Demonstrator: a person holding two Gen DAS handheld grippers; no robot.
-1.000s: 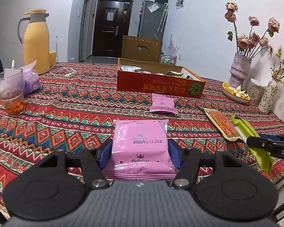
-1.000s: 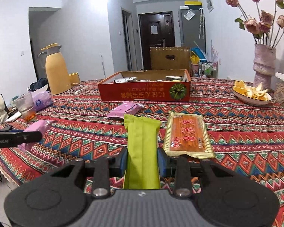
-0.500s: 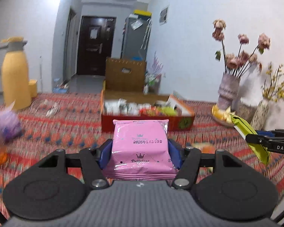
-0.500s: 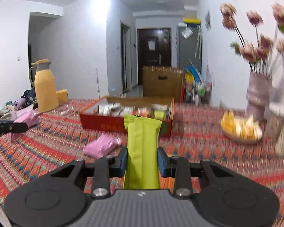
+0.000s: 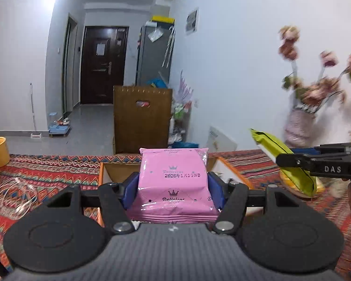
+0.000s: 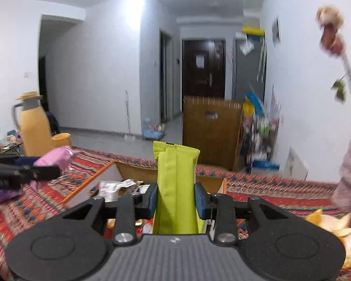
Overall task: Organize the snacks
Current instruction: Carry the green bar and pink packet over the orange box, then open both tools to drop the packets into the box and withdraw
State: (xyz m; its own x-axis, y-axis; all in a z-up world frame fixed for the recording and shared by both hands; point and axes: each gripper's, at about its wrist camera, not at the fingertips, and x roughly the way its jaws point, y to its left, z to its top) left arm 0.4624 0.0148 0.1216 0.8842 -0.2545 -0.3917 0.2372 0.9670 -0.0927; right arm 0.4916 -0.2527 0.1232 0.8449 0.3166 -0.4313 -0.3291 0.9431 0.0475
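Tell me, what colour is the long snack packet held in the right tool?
Lime green packet, plain, with no print visible; clearest in the right wrist view.

Yellow thermos jug, yellow cup, dark door, blurred flower vase, patterned tablecloth

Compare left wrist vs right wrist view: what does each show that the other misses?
Left wrist only: white cable coiled on the tablecloth, date print on the pink packet. Right wrist only: yellow thermos, wrappers inside the cardboard box, plate of peels. Both: pink packet in the left gripper, green packet in the right gripper, the box, dark door.
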